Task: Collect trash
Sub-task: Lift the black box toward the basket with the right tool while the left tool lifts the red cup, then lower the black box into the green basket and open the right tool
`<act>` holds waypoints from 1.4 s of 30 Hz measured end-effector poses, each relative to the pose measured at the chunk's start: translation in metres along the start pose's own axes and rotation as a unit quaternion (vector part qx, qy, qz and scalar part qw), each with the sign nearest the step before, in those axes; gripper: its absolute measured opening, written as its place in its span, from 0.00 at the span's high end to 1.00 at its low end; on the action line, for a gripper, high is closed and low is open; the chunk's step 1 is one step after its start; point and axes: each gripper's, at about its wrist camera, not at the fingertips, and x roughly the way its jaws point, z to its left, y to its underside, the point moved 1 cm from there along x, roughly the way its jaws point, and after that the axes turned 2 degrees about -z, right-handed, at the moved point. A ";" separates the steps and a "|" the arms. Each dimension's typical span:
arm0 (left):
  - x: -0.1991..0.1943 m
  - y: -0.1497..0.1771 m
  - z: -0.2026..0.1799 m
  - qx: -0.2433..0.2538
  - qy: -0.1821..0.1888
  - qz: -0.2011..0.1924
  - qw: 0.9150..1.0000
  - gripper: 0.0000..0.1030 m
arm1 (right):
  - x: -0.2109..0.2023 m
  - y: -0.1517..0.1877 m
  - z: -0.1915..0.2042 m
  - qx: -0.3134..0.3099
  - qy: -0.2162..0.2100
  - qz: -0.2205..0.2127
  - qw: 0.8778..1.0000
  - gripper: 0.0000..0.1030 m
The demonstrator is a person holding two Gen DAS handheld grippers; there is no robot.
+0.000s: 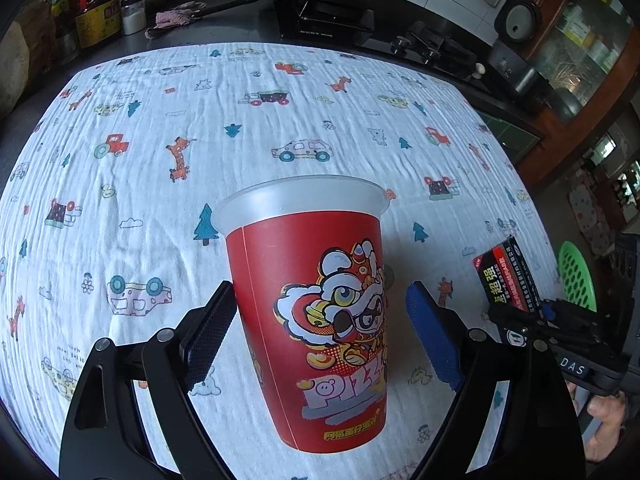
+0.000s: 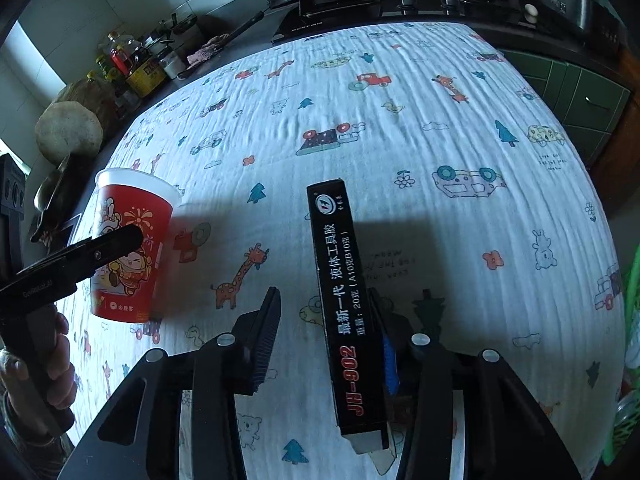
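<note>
Our printed cloth (image 1: 280, 112) covers the table. On it stands the red cup (image 1: 316, 320), upright between our left gripper's (image 1: 324, 344) wide-spread fingers; the left pad touches it, the right stands apart. Our right gripper (image 2: 324, 344) is open too, the black box (image 2: 348, 308) lying against its right finger.
</note>
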 end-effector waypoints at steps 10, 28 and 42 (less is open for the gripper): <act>0.000 0.004 -0.001 -0.015 0.012 0.001 1.000 0.31 | -0.017 0.011 -0.007 0.001 -0.010 -0.016 1.000 0.82; -0.026 0.021 -0.179 0.089 0.135 -0.013 0.987 0.32 | -0.156 0.057 -0.146 0.055 0.134 -0.092 0.985 0.82; -0.014 0.038 -0.347 0.162 0.205 -0.007 0.965 0.32 | -0.196 0.081 -0.281 0.144 0.208 -0.110 0.961 0.58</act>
